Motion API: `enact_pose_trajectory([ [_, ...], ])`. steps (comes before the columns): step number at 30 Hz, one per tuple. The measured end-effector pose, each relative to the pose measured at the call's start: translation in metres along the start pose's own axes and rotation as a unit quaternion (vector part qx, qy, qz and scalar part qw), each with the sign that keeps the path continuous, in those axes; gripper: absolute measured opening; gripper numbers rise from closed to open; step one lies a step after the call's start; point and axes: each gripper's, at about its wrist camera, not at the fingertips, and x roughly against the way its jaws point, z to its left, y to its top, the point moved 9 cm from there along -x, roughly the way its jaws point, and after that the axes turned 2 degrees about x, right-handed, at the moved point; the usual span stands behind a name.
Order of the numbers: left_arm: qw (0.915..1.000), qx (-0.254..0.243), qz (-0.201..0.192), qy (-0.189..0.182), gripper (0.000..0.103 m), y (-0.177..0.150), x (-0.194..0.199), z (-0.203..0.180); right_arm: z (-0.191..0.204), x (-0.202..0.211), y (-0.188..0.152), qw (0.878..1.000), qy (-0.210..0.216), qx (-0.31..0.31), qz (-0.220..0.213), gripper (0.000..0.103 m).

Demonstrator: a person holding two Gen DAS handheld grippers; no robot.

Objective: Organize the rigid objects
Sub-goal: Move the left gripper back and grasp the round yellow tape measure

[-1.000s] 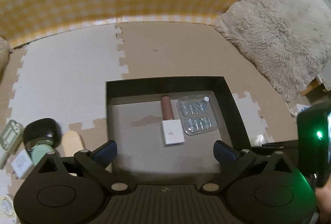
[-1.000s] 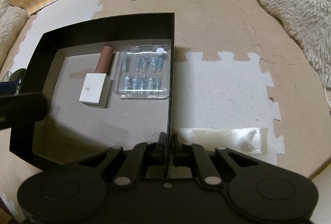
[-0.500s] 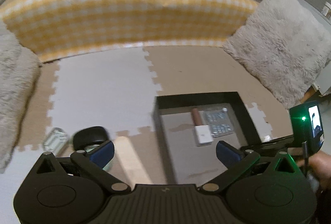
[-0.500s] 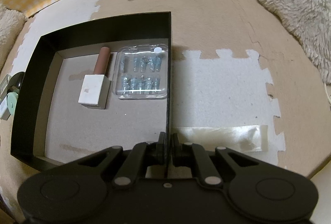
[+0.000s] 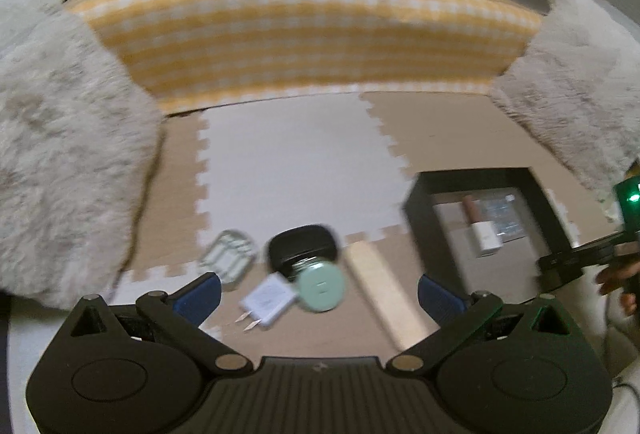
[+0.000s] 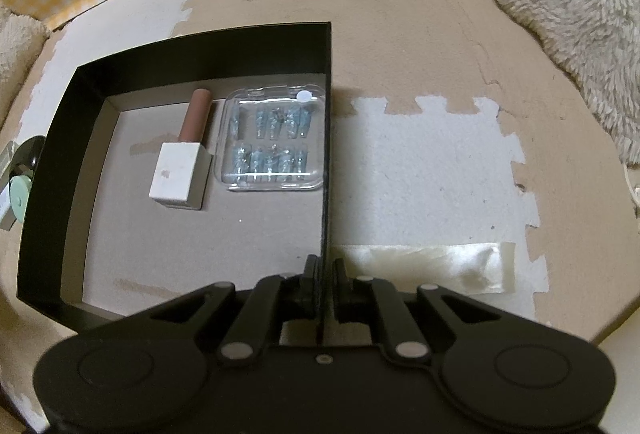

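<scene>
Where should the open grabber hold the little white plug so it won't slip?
Grip the white plug across its flat square body, coming down from above. The left gripper is open with its fingers wide enough. Avoid the two thin prongs at its near end, and the mint-lidded jar crowds its right side.

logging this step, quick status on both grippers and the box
Left gripper open, empty, above loose items on mat. Right gripper shut on black box wall. Mint-lid jar nearest left; nothing blocking.
</scene>
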Motion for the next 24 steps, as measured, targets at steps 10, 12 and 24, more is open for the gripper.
enact_pose_trajectory([
  [10,0.9968,0.036,0.066,0.025,0.103,-0.051,-0.037,0.054,0.002,0.0,0.001,1.0,-0.005,0.006,-0.001,0.008],
  [12,0.9941,0.052,0.089,0.035,0.103,-0.063,-0.045,0.063,0.002,0.0,0.001,1.0,-0.006,0.007,-0.001,0.008],
  [24,0.9804,0.107,0.155,0.056,0.089,-0.091,-0.07,0.092,0.006,0.001,0.0,1.0,-0.014,0.017,-0.001,0.008],
])
